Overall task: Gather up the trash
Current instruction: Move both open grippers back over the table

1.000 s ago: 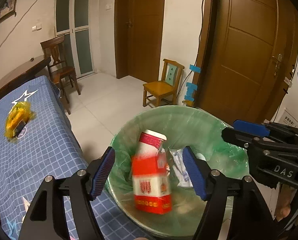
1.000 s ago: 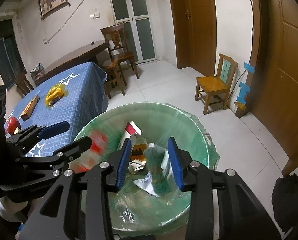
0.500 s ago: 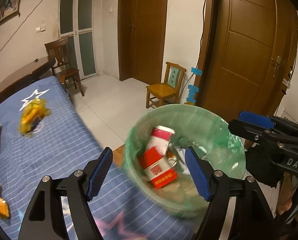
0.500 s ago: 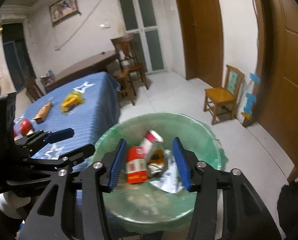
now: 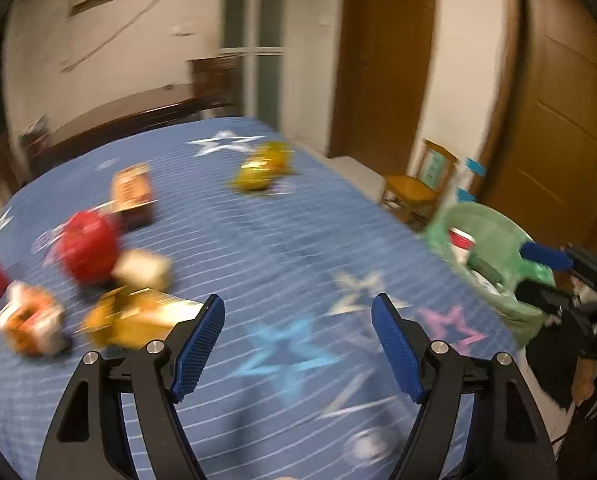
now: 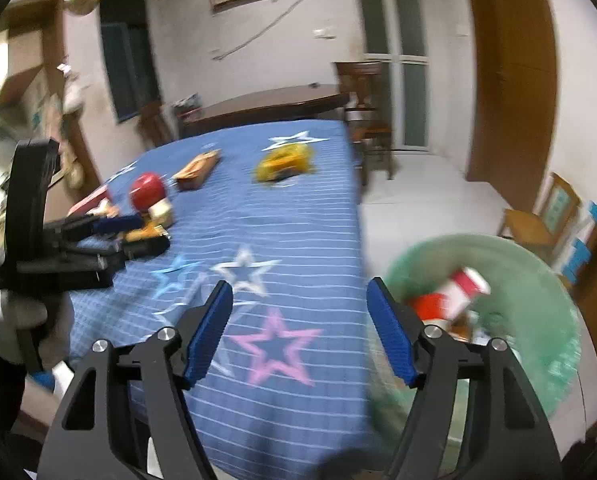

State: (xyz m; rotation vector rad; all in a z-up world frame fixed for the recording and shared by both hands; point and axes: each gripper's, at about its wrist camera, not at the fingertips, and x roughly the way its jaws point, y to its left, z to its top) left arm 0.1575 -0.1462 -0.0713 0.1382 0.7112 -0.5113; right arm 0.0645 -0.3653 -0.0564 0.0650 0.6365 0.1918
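My left gripper is open and empty above the blue star-print tablecloth. My right gripper is open and empty over the table's right edge. The green-lined bin stands on the floor beside the table with a red and white carton inside; it also shows in the left wrist view. Trash lies on the table: a yellow wrapper, a brown box, a red round object, a gold wrapper and a small orange carton. Both views are blurred.
A dark wooden table and a chair stand behind the blue table. A small wooden chair sits by the brown door. The left gripper shows in the right wrist view near the gold wrapper.
Both grippers have swung left, away from the bin and back over the table. The red and white carton now lies in the bin. The right jaws have opened wider.
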